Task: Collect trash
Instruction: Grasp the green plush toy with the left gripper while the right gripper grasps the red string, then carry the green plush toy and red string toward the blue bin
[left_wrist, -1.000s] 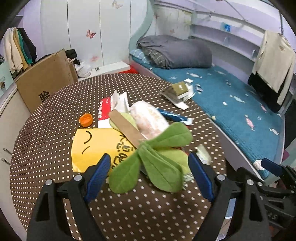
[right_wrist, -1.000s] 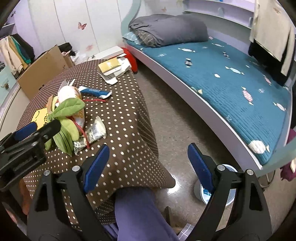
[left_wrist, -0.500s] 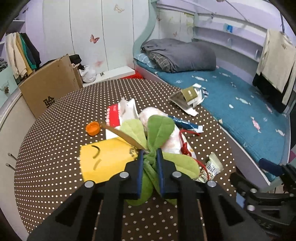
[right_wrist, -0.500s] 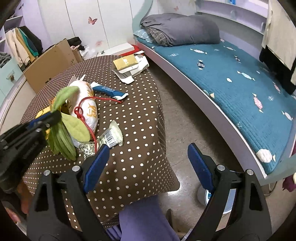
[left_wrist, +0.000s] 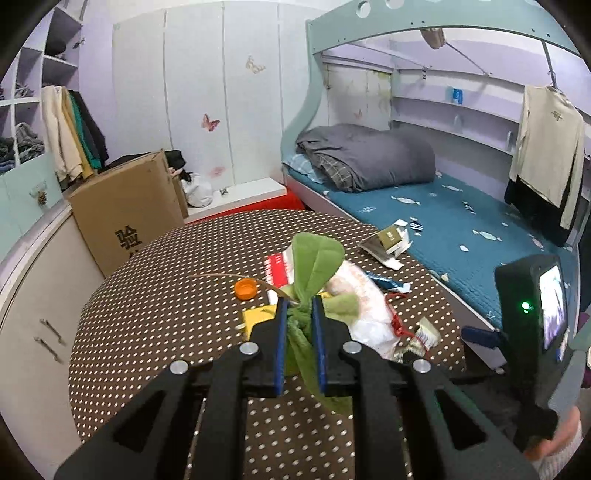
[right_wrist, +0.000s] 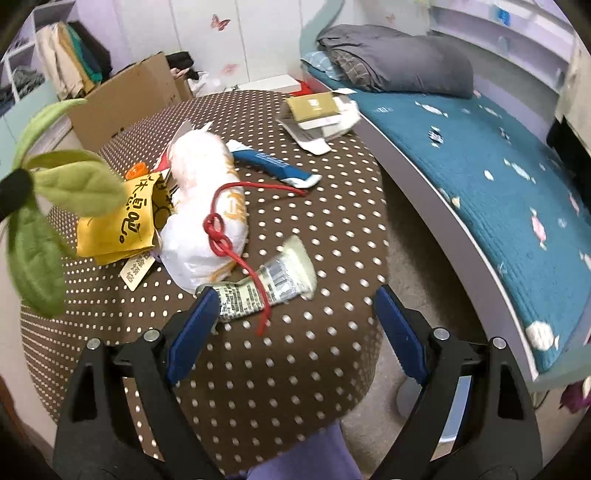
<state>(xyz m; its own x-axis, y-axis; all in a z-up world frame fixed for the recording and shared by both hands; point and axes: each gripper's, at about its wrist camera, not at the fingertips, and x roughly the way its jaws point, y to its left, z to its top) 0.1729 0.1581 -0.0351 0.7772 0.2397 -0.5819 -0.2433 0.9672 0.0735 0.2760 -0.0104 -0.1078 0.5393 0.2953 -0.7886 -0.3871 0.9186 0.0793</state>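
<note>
My left gripper (left_wrist: 298, 301) is shut on a green felt leaf bunch (left_wrist: 314, 258) and holds it above the round dotted table (left_wrist: 155, 295). The bunch also shows at the left of the right wrist view (right_wrist: 55, 192). My right gripper (right_wrist: 291, 295) is open and empty, just above a crumpled silver wrapper (right_wrist: 266, 286) near the table's front edge. A white plastic bag (right_wrist: 203, 206) with a red string (right_wrist: 221, 236), a yellow packet (right_wrist: 122, 221), a blue tube (right_wrist: 273, 166) and an orange cap (left_wrist: 246, 288) lie on the table.
Flat card boxes (right_wrist: 317, 114) lie at the table's far edge by the blue bed (right_wrist: 480, 177). A cardboard box (left_wrist: 125, 206) stands behind the table. A white cabinet (left_wrist: 33, 325) is at the left. My knee (right_wrist: 303, 458) is under the table edge.
My left gripper closed on the green leaf bunch and lifted it off the table. My right gripper moved in over the table toward the silver wrapper, still open.
</note>
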